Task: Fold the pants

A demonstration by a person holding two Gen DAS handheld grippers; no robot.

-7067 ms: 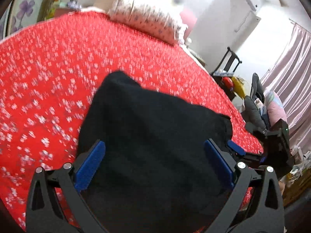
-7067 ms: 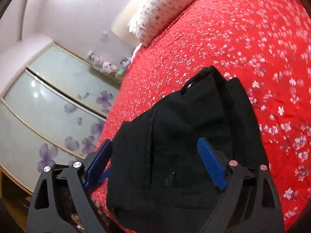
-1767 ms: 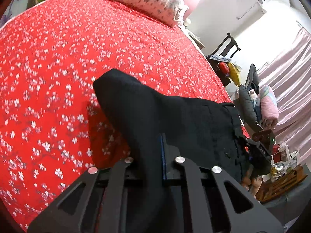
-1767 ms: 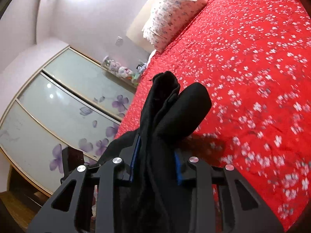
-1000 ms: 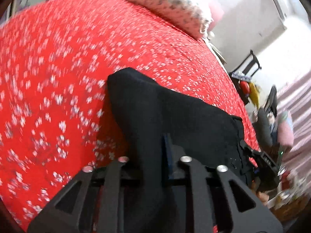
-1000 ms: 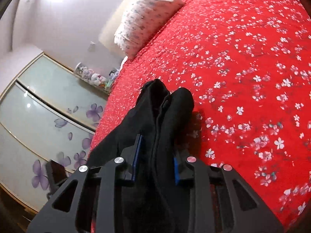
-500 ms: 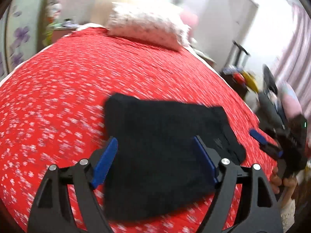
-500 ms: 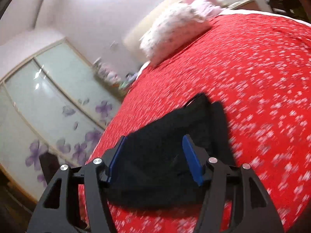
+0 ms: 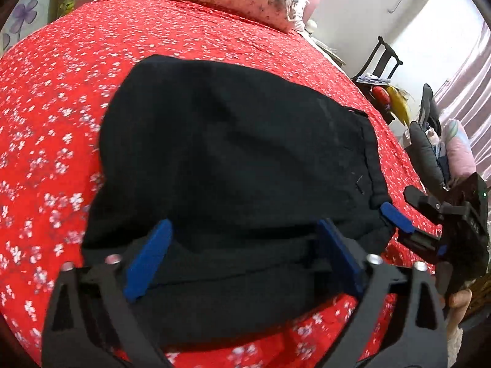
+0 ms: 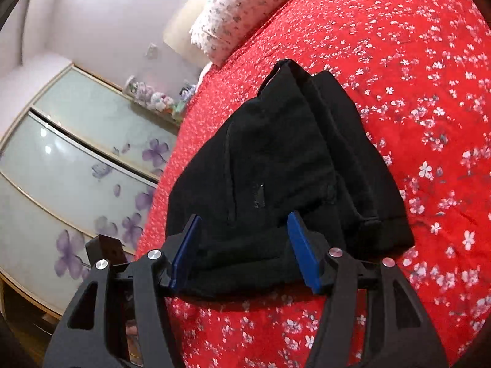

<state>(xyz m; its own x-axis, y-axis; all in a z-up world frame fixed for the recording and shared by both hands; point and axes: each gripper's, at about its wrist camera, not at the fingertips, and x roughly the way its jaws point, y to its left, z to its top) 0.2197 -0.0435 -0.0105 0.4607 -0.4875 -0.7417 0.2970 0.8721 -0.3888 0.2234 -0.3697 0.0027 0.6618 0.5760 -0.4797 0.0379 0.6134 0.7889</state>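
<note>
Both grippers, left [image 9: 242,257] and right [image 10: 242,247], are hovering spread over folded pants [image 9: 233,165], lower centre; withdrawing gently would avoid disturbing layers.

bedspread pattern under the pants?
Red bedspread with small white flowers; clearest in the right wrist view.
</note>
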